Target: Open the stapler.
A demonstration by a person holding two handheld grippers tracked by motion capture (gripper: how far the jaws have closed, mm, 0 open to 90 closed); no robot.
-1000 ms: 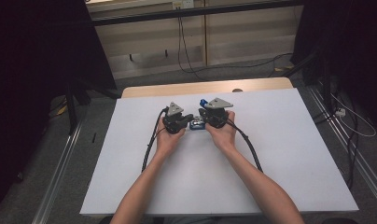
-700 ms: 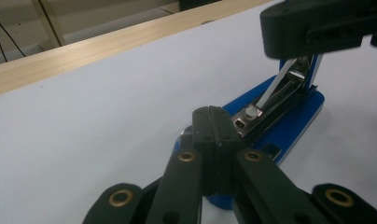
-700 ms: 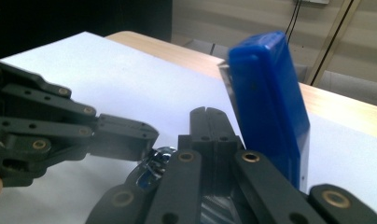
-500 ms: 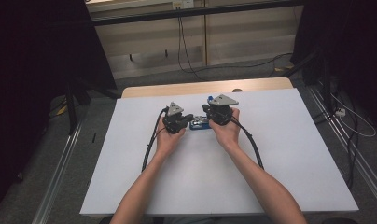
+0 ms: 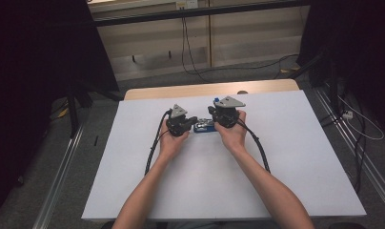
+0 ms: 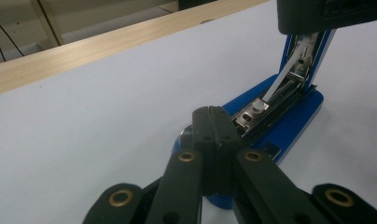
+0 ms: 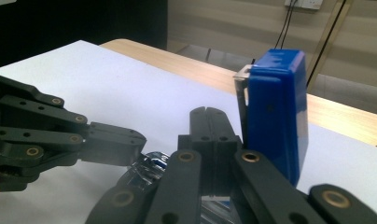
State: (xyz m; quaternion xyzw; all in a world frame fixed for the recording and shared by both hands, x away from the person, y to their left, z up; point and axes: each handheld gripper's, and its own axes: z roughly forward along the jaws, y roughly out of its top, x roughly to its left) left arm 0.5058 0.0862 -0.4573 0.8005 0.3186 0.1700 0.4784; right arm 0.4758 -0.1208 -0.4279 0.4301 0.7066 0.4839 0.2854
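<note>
A blue stapler [image 5: 203,127] sits on the white sheet [image 5: 300,157] covering the table, toward the far edge and roughly mid-width, right btwn the two grippers. In the high view the left gripper [image 5: 190,120] is just beside the stapler's left end and the right gripper [image 5: 212,112] is over its right end, w/ both forearms coming in from the near edge.

In the left gripper view the stapler [image 6: 289,112] is opened up: blue base flat on the sheet, metal staple channel exposed, and the top arm tilted up steeply toward the far side. The left gripper [image 6: 213,135] has its jaws clenched together, tips touching, sitting at the stapler's near end. Can't tell if they're pressing on the base or just in front of it.

In the right gripper view the right gripper [image 7: 208,140] also has jaws pressed shut, nothing btwn them. The stapler's raised blue top [image 7: 275,116] stands nearly upright, just beside the jaws on their right, maybe touching. The left gripper [image 7: 135,144] shows at that view's left, tip near the shiny metal part low down.

The wooden table edge [image 5: 205,90] peeks out past the sheet's far side.
</note>
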